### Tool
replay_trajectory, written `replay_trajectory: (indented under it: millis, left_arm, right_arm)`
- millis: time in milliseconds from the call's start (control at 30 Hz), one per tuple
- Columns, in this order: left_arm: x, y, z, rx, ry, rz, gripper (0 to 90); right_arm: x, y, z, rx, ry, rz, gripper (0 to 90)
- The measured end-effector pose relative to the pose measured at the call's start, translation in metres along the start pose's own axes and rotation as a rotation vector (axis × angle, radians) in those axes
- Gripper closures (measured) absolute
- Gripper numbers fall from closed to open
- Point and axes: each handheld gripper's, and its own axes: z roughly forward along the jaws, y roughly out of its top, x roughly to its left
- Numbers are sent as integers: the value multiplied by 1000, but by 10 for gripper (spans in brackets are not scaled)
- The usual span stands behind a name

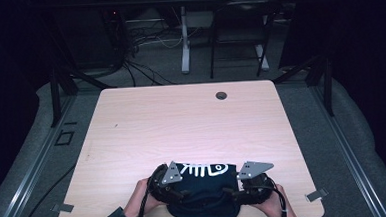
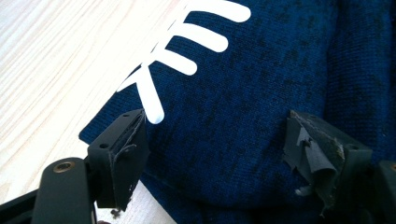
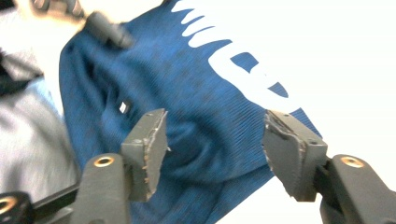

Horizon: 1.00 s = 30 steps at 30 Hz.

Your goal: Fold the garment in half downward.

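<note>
At table's near edge, both grippers [image 1: 177,182] [image 1: 245,183] open over navy garment [image 1: 205,193].

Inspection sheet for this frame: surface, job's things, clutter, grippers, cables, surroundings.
Surface: pale wood table, round grommet hole near far edge.
Job's things: folded dark blue garment with white fishbone print, at near edge.
Clutter: nothing seen.
Grippers: left gripper and right gripper both open over the garment, pads not pressing it.
Cables: one trails from left gripper; bundle on floor beyond table.
Surroundings: dark room, grey floor, second desk's legs behind.
</note>
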Motion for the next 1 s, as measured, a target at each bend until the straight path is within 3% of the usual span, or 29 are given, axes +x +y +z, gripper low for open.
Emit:
replay_trajectory:
  millis: [100,200,333,500,633,733,867,1000]
  left_arm:
    - [-1,0,2,1,1,2,212]
    - [-2,0,2,9,0,8,212]
    - [-3,-2,5,28,-2,19,206]
    - [-4,-4,7,49,1,31,195]
    - [-4,-5,8,72,-2,26,167]
    - [-3,-7,11,87,-11,7,153]
    - [1,-9,12,100,-27,-32,144]
    - [2,-9,15,113,-19,-62,107]
  right_arm:
    - [-2,4,5,-15,-57,20,489]
    - [2,7,17,4,-53,2,524]
    - [5,4,36,69,-24,-24,538]
    - [1,-3,47,158,25,30,390]
    - [1,-8,48,160,47,47,283]
    - [2,-11,52,184,64,27,204]
    - [5,-14,56,187,36,0,157]
    - [-1,-16,61,198,47,28,104]
